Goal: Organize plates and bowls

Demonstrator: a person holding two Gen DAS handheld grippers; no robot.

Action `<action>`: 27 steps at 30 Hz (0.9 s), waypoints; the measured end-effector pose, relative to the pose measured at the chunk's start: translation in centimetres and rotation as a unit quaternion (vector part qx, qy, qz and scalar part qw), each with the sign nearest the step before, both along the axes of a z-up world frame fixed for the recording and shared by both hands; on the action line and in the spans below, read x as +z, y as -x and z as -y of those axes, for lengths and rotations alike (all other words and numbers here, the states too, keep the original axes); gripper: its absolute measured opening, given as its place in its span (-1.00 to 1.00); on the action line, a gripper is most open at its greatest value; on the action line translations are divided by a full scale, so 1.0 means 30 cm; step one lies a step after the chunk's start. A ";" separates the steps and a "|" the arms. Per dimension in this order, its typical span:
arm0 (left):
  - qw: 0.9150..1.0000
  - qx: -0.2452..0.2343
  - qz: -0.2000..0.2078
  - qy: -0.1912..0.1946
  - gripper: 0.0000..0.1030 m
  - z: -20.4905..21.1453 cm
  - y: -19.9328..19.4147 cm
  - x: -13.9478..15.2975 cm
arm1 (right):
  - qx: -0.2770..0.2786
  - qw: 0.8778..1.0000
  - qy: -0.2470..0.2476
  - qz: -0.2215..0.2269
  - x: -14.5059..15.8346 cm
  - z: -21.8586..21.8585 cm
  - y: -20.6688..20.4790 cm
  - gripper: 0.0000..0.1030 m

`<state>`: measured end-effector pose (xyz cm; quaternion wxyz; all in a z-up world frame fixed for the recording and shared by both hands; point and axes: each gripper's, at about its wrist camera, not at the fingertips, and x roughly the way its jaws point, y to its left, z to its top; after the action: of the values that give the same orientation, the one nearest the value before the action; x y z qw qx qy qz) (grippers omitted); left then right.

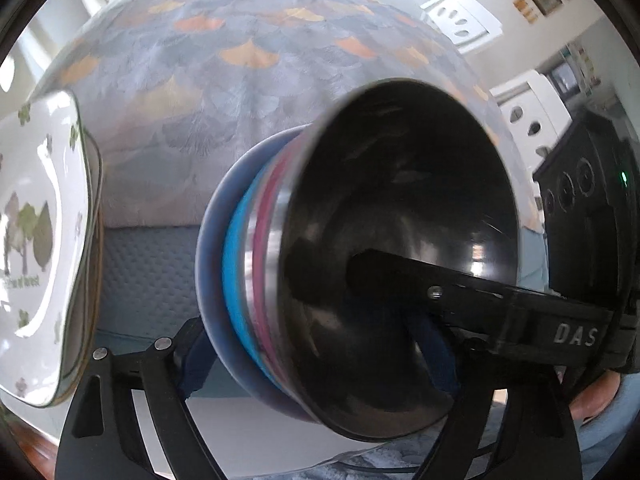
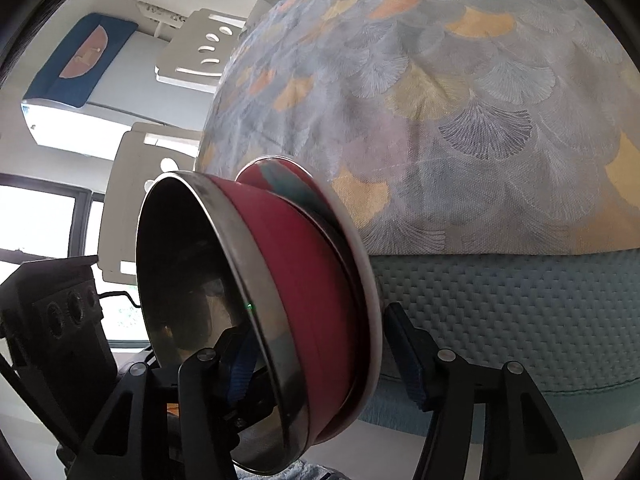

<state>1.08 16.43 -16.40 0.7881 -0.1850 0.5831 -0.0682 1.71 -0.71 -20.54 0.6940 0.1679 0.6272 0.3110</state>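
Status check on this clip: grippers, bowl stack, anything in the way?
Left gripper shut on bowl stack, tilted on edge. Right gripper straddles same stack, grip unclear. Square tree-print plate close at left, apart.

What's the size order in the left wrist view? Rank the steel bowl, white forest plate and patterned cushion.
patterned cushion
steel bowl, though nearness inflates it
white forest plate, partly cropped
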 end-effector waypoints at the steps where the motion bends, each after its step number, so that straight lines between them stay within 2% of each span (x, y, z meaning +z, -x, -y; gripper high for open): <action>1: 1.000 0.008 -0.004 0.008 0.77 -0.011 -0.001 -0.012 | -0.003 1.000 -0.006 -0.002 -0.006 0.004 -0.002 0.14; 4: 0.999 0.034 -0.014 0.026 0.90 -0.035 0.006 -0.038 | -0.020 0.999 -0.018 -0.024 -0.041 0.024 -0.013 0.39; 7: 0.998 0.044 -0.021 0.039 1.00 -0.041 0.012 -0.060 | -0.025 0.999 -0.028 -0.021 -0.041 0.040 -0.014 0.38; 13: 0.997 0.055 -0.022 0.054 1.00 -0.072 0.054 -0.086 | -0.024 0.999 -0.029 -0.007 -0.037 0.042 -0.011 0.41; 27: 0.997 0.059 -0.014 0.056 1.00 -0.125 0.094 -0.105 | -0.015 0.999 -0.028 -0.002 -0.037 0.007 -0.017 0.42</action>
<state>-1.73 20.17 -19.56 0.7712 -0.2637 0.5771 -0.0515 2.22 -0.93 -21.65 0.6925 0.1974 0.6173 0.3170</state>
